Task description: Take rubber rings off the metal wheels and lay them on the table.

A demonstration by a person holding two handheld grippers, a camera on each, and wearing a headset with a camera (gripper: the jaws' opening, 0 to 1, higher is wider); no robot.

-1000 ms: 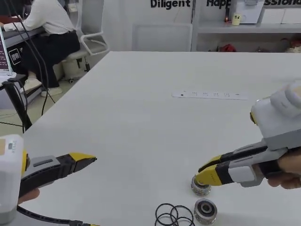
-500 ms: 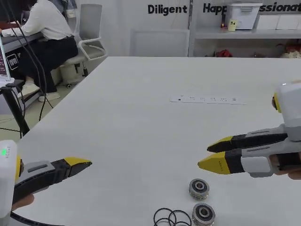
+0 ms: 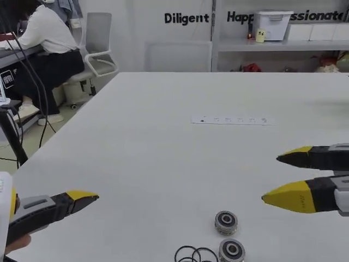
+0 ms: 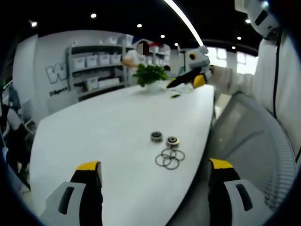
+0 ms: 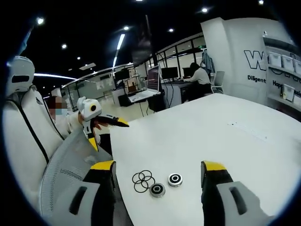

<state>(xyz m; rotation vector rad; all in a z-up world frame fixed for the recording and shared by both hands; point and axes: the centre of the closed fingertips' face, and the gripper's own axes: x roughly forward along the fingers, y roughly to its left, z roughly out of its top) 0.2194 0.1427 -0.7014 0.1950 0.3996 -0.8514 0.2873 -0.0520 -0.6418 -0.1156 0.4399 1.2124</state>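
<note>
Two silver metal wheels with dark centres, one (image 3: 226, 221) and the other (image 3: 232, 250), lie near the table's front edge. Several thin black rubber rings (image 3: 195, 254) lie overlapping just left of them. My right gripper (image 3: 271, 178) hovers open above and to the right of the wheels, holding nothing. My left gripper (image 3: 92, 196) hangs over the table's left side, well away from them. The left gripper view has the wheels (image 4: 156, 136) (image 4: 172, 141) and rings (image 4: 169, 157) ahead of open jaws (image 4: 155, 165). The right gripper view looks down past open jaws (image 5: 158, 165) at the wheels (image 5: 157, 189) (image 5: 175, 179) and rings (image 5: 143, 180).
A white power strip (image 3: 232, 120) lies flat at mid-table. The white table (image 3: 163, 153) stretches far back. A person (image 3: 46, 33) sits at a desk far left beside a grey chair (image 3: 98, 43). Shelves (image 3: 272, 43) stand behind. A potted plant (image 4: 150, 75) stands at the table's end.
My right gripper has left the nearer-back wheel, moved up and to the right, and its jaws have spread wider. The head camera has tilted up. The left gripper has barely moved.
</note>
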